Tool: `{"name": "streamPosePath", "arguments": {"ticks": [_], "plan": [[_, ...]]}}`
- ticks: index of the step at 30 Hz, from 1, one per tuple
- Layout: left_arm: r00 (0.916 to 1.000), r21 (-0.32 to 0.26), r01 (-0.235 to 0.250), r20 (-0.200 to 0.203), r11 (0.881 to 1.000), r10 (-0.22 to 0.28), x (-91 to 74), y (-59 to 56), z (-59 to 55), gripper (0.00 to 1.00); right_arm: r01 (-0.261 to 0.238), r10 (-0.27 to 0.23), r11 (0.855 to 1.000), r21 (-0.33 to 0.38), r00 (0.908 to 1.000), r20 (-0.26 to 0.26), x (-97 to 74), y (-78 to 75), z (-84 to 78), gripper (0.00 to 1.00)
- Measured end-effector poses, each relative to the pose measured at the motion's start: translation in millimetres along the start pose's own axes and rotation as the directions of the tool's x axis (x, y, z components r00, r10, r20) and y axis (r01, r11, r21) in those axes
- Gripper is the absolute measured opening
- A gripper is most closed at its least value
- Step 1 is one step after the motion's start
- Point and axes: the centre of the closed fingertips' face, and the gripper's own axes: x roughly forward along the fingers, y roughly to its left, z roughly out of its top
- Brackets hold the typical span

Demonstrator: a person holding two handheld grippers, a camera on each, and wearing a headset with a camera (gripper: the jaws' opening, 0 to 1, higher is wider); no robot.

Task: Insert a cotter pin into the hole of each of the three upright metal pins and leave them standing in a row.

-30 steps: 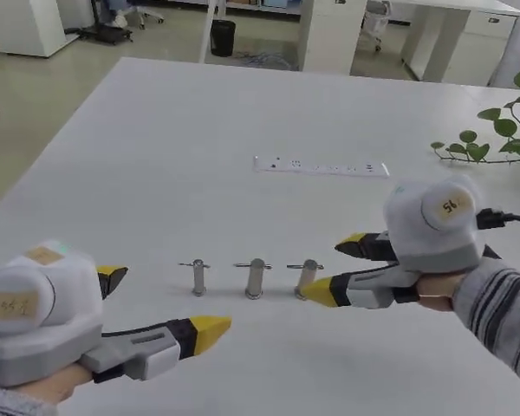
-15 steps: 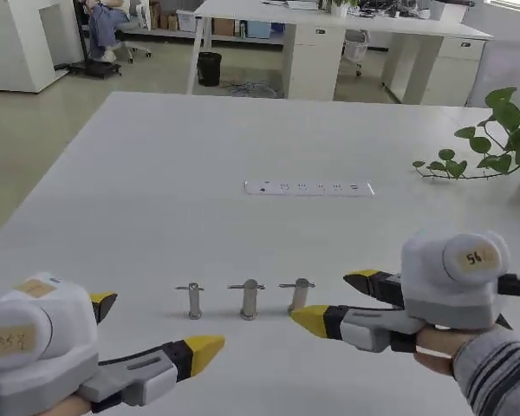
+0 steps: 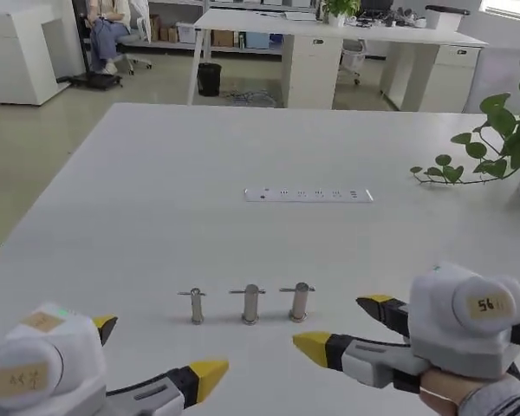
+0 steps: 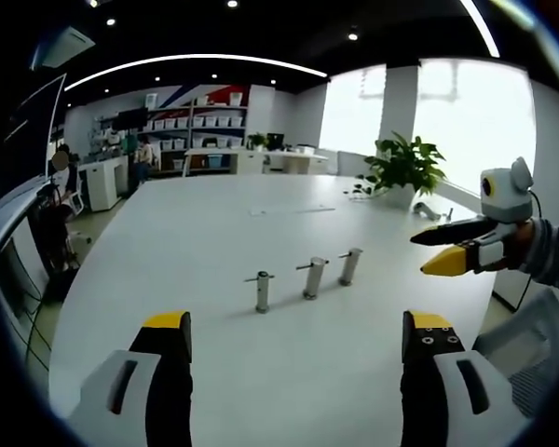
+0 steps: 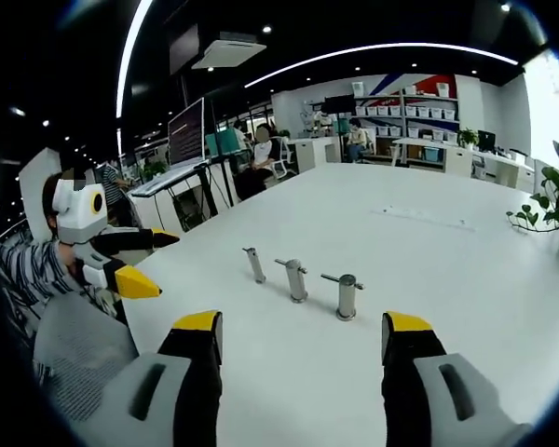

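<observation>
Three upright metal pins stand in a row on the white table, each with a thin cotter pin crosswise near its top: the left pin (image 3: 197, 307), the middle pin (image 3: 250, 304) and the right pin (image 3: 300, 302). They also stand ahead of both gripper cameras, as pins (image 4: 306, 277) and pins (image 5: 295, 279). My left gripper (image 3: 156, 355) sits open at the lower left, near the table's front edge, holding nothing. My right gripper (image 3: 345, 322) is open at the lower right, a little right of the row, holding nothing.
A white power strip (image 3: 308, 195) lies mid-table behind the pins. A trailing green plant (image 3: 494, 139) reaches in at the right edge. Desks, shelving and a seated person (image 3: 108, 30) are beyond the table's far end.
Both grippers have drawn back toward me, away from the pins. The right gripper was close beside the right pin and now stands clear. The head camera has tilted up.
</observation>
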Motion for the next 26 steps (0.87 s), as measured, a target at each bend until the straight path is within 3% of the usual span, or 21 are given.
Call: {"name": "streamPosePath", "arguments": {"ticks": [3, 10, 26], "plan": [[0.9996, -0.007, -0.016, 0.021, 1.000, 0.016, -0.6, 3.4, 3.8, 0.98, -0.006, 0.006, 1.000, 0.006, 1.0000, 0.006, -1.0, 3.1, -1.2, 0.69], [0.9987, -0.006, -0.025, 0.043, 1.000, 0.025, -1.8, 3.0, 8.2, 0.99, -0.004, 0.004, 1.000, -0.003, 0.9999, 0.011, -2.2, 6.6, -2.0, 0.71], [0.9989, 0.013, -0.030, 0.036, 0.999, 0.029, -3.6, 2.6, 4.7, 0.99, -0.011, 0.011, 1.000, -0.013, 0.9999, -0.010, -8.5, 16.2, -16.0, 0.72]]}}
